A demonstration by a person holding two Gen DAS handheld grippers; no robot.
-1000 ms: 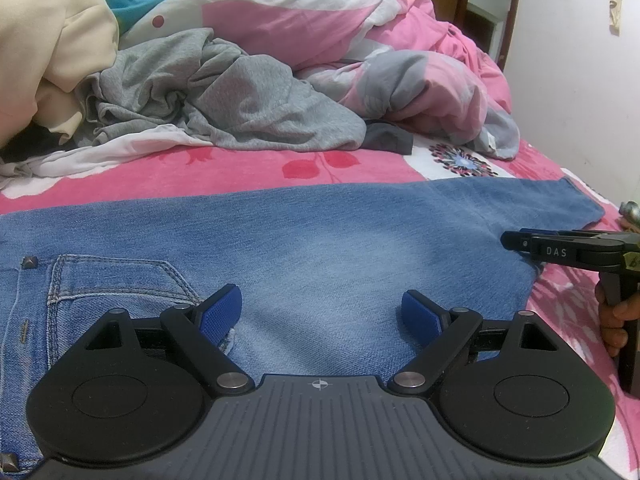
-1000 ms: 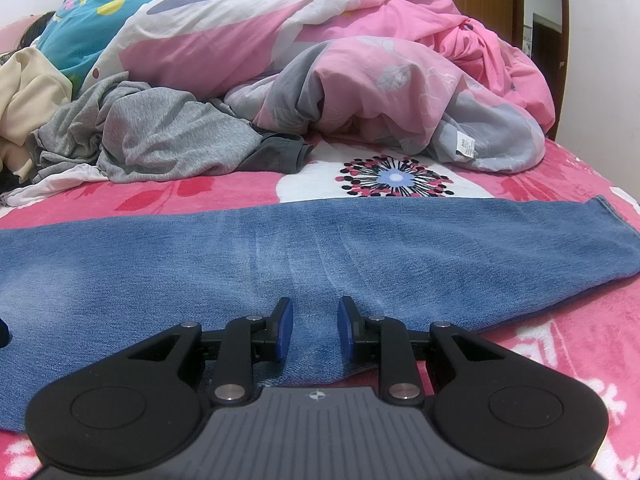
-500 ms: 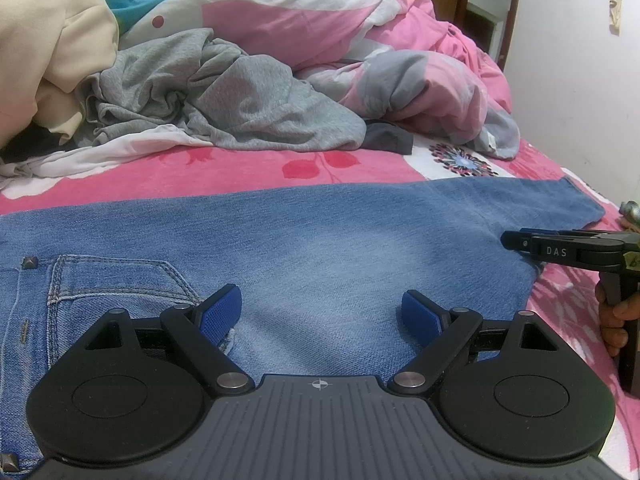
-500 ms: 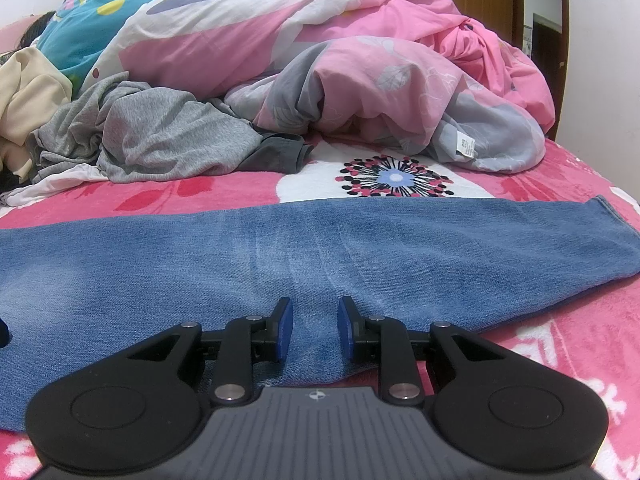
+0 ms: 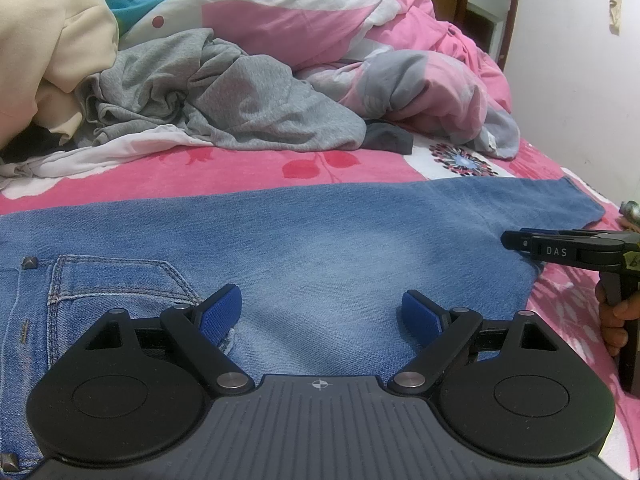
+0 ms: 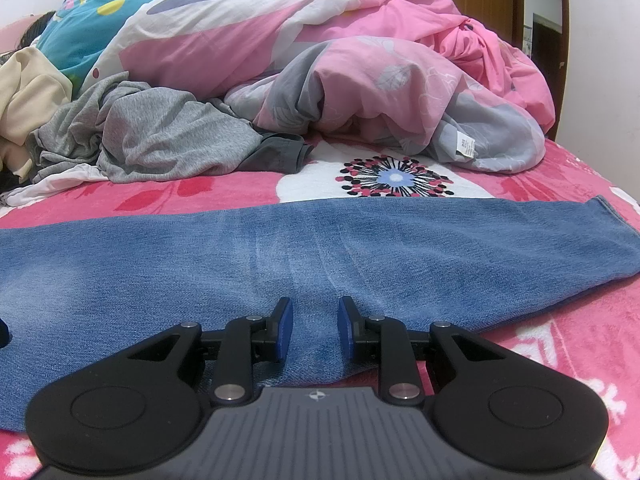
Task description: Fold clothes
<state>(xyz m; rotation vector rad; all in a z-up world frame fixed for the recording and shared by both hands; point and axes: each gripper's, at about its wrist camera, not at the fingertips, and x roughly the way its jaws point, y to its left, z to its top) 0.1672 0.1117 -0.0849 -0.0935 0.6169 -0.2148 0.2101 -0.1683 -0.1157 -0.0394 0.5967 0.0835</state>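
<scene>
Across lower half of both views, jeans (image 5: 320, 240) lie flat. Our left gripper (image 5: 320, 314) gapes wide, right gripper (image 6: 314, 330) narrowly parted (nothing clamped). Risk: we pinch one denim layer only, fold skews.

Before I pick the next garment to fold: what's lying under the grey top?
Under the grey top, a white cloth sticks out at the left and a dark grey piece at the right. How far either runs underneath is hidden.
</scene>
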